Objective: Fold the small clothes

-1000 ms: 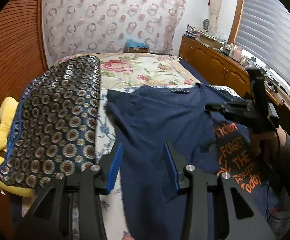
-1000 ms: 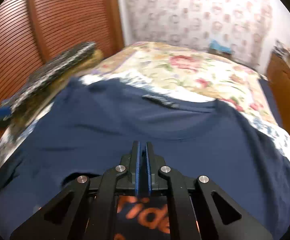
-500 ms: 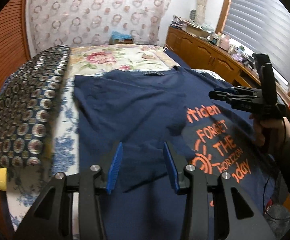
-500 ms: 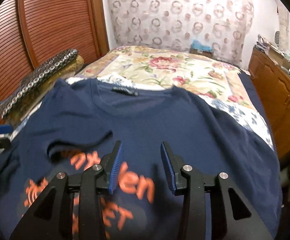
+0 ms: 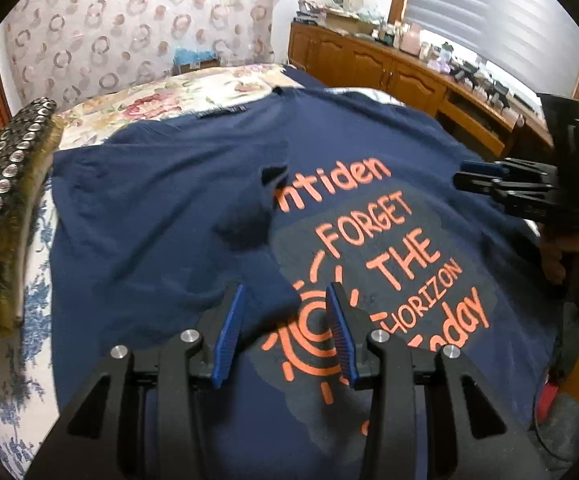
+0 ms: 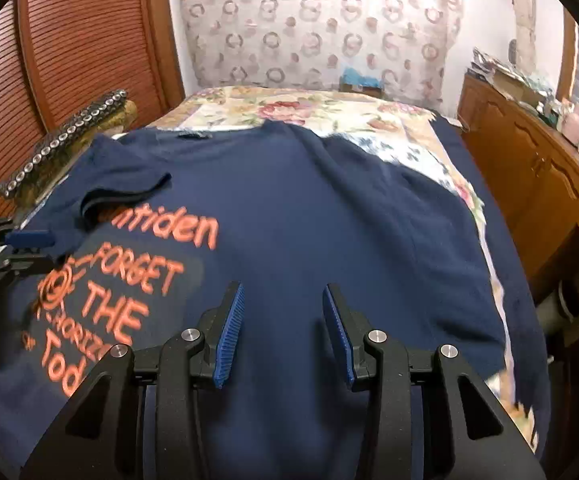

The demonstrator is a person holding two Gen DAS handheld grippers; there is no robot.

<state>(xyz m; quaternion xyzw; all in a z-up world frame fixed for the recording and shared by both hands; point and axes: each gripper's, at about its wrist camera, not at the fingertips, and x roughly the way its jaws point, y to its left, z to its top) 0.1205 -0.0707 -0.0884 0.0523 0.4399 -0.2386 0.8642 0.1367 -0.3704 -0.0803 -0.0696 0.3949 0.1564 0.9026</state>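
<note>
While the navy T-shirt (image 5: 161,200) lies spread on the bed (image 6: 309,108), its left sleeve is folded inward. Left gripper (image 5: 285,332) and right gripper (image 6: 283,332) hover released, nothing between either's jaws.

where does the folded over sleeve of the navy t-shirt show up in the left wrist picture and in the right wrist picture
Left wrist view: the folded-over sleeve lies at centre, slightly left, covering the start of the orange word above FORGET.
Right wrist view: the folded-over sleeve lies at upper left, over the same word's first letters.
Shared landmark: the orange print on the navy t-shirt.
</note>
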